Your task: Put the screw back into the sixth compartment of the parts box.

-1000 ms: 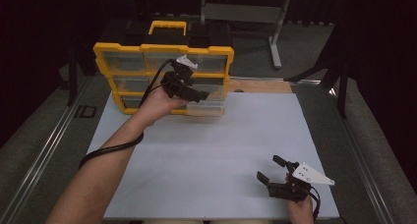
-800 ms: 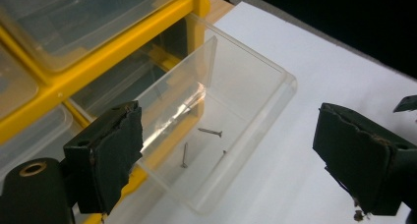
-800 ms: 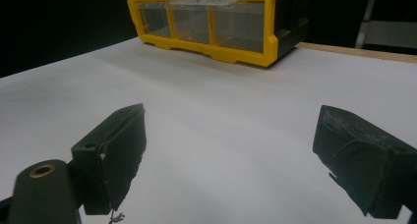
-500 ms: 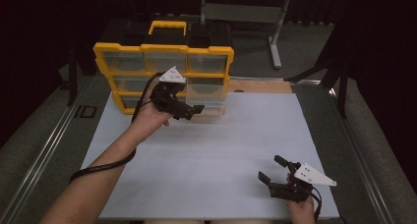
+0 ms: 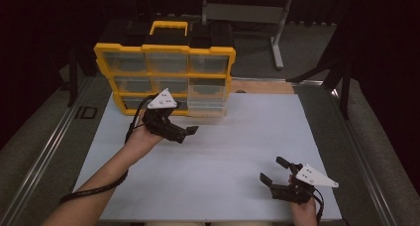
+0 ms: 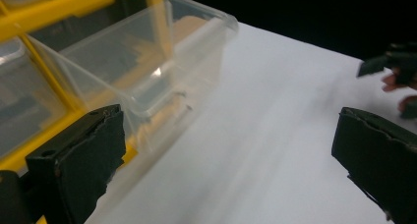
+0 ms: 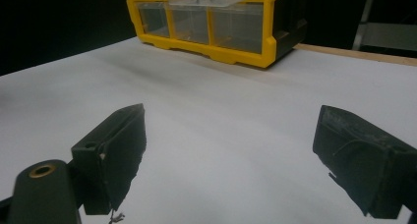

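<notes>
A dark room is surrounding everything, with black curtains standing at the back and a grey metal stand (image 5: 277, 18) sitting on the floor behind the table. The table (image 5: 208, 151) is lying under a plain white sheet that is taking up most of the high view; a strip of bare wood (image 5: 262, 86) is showing along its far edge, and grey rails are running down both sides.

At the far left of the white surface a yellow organizer (image 5: 166, 80) is standing upright, its black handle area and yellow grip rising at the top, its clear drawers facing the person. The bottom right clear drawer (image 5: 207, 107) is sticking out of the frame, pulled toward the person and hanging over the sheet; in the left gripper view this drawer (image 6: 147, 81) is sitting just left of centre, and I cannot tell whether anything is lying in it.

The left gripper (image 5: 185, 133) is hovering just in front of the organizer, near the pulled drawer but apart from it. Its jaws have just been opening and are standing wide apart with nothing between them.

The right gripper (image 5: 277, 172) is resting low at the near right of the sheet, well apart from the organizer, its jaws also spread wide over bare white surface.
</notes>
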`<state>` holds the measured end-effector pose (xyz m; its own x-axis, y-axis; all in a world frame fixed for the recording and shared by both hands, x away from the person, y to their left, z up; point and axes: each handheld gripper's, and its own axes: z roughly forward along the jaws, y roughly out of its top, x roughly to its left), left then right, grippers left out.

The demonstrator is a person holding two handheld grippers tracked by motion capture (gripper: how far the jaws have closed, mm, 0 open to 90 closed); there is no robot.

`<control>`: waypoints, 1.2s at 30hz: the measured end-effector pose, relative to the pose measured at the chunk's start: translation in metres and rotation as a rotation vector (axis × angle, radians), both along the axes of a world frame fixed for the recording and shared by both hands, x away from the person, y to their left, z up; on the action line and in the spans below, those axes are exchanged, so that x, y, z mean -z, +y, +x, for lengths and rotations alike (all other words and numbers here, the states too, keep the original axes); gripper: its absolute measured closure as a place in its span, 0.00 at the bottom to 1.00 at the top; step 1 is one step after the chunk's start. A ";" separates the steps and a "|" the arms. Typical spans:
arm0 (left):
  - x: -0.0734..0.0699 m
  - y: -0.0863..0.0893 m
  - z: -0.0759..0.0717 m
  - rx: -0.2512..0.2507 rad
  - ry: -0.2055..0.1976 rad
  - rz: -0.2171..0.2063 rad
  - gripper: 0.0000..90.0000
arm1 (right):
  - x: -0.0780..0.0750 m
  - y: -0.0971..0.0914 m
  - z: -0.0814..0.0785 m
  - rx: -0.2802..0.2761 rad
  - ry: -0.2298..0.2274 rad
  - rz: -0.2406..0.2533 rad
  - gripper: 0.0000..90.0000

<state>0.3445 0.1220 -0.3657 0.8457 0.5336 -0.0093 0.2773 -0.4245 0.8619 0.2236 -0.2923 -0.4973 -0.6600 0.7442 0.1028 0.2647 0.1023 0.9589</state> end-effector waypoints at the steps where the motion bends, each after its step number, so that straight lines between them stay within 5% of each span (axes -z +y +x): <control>1: 0.004 0.002 -0.006 0.015 0.001 -0.011 0.01 | 0.000 0.000 0.000 0.001 -0.003 -0.001 0.14; 15: 0.033 0.024 -0.050 0.063 0.006 -0.044 0.01 | -0.001 0.001 0.000 -0.002 -0.003 -0.002 0.14; 36: 0.082 0.068 -0.091 0.025 0.013 -0.078 0.01 | 0.000 0.002 0.000 -0.002 0.002 -0.004 0.14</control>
